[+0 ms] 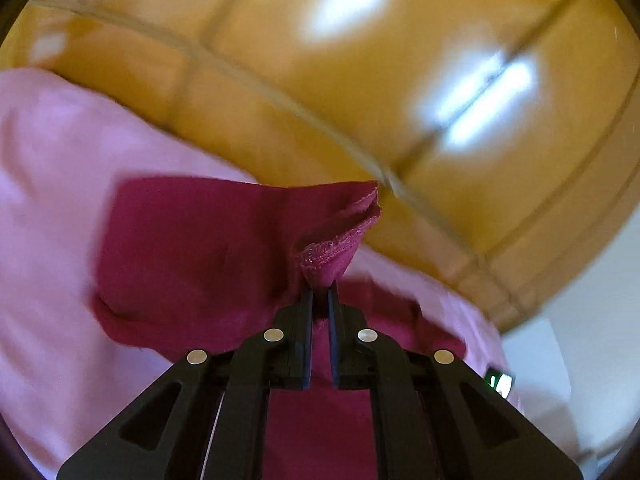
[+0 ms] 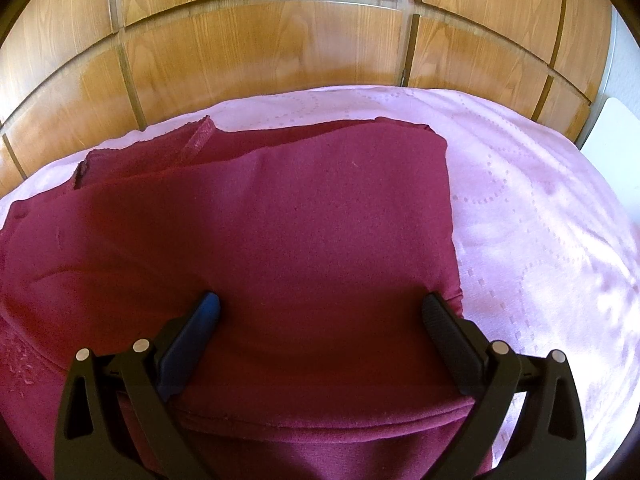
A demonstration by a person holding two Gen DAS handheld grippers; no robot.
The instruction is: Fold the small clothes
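A dark red garment (image 2: 280,220) lies partly folded on a pink bedspread (image 2: 540,208). My right gripper (image 2: 320,304) is open, its two fingers wide apart just above or on the garment's near part, holding nothing. In the left wrist view my left gripper (image 1: 320,292) is shut on a hemmed corner of the dark red garment (image 1: 188,248) and holds it lifted above the pink bedspread (image 1: 52,184); the stitched edge (image 1: 340,240) folds over just beyond the fingertips. That view is blurred by motion.
A wooden panelled headboard or wardrobe (image 2: 260,48) stands right behind the bed; it also fills the top of the left wrist view (image 1: 280,40). A white object (image 2: 612,128) stands at the bed's right edge. Pink bedspread lies bare to the right of the garment.
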